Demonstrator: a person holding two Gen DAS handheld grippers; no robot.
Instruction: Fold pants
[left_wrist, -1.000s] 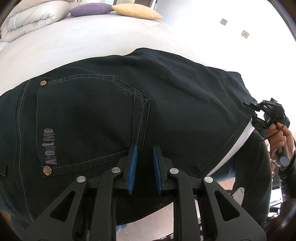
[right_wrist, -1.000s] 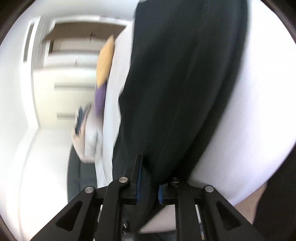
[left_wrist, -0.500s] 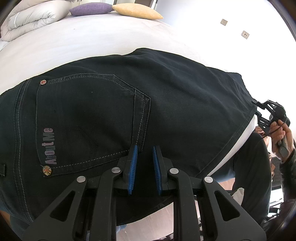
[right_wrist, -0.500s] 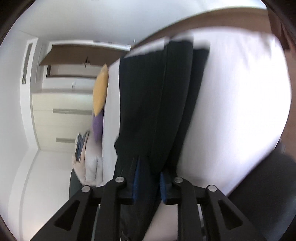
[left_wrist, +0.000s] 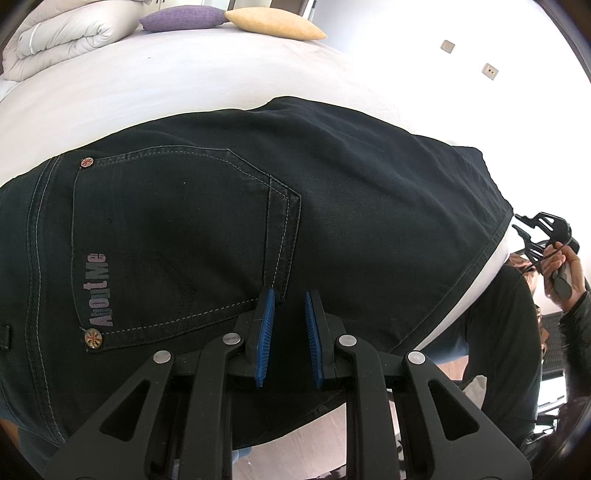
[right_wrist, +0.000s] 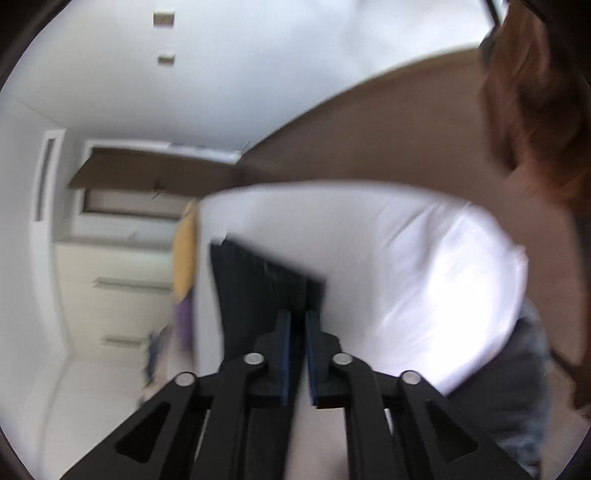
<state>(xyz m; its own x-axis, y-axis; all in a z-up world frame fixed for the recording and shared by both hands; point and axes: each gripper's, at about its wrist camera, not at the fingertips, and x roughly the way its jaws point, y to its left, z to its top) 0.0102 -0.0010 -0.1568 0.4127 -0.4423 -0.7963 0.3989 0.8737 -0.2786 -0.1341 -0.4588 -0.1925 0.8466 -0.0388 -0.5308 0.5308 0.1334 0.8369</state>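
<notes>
Dark blue-black jeans (left_wrist: 229, 221) lie folded on a white bed (left_wrist: 155, 77), back pocket with an "AboutMe" label facing up. My left gripper (left_wrist: 289, 295) hovers just over the pocket's corner, jaws slightly apart with nothing between them. My right gripper (left_wrist: 524, 227) shows at the far right of the left wrist view, off the jeans' hem end. In the blurred right wrist view the right gripper (right_wrist: 297, 314) is nearly closed and empty, pulled back from the jeans (right_wrist: 255, 291).
A purple cushion (left_wrist: 181, 18), a yellow cushion (left_wrist: 277, 26) and a folded white duvet (left_wrist: 62, 37) sit at the bed's far end. The person's legs (left_wrist: 495, 332) stand by the bed's right edge. A wardrobe (right_wrist: 110, 288) lies beyond the bed.
The right gripper has let go of the jeans' leg end and pulled back and up from the bed. The left gripper has stayed in place over the pocket.
</notes>
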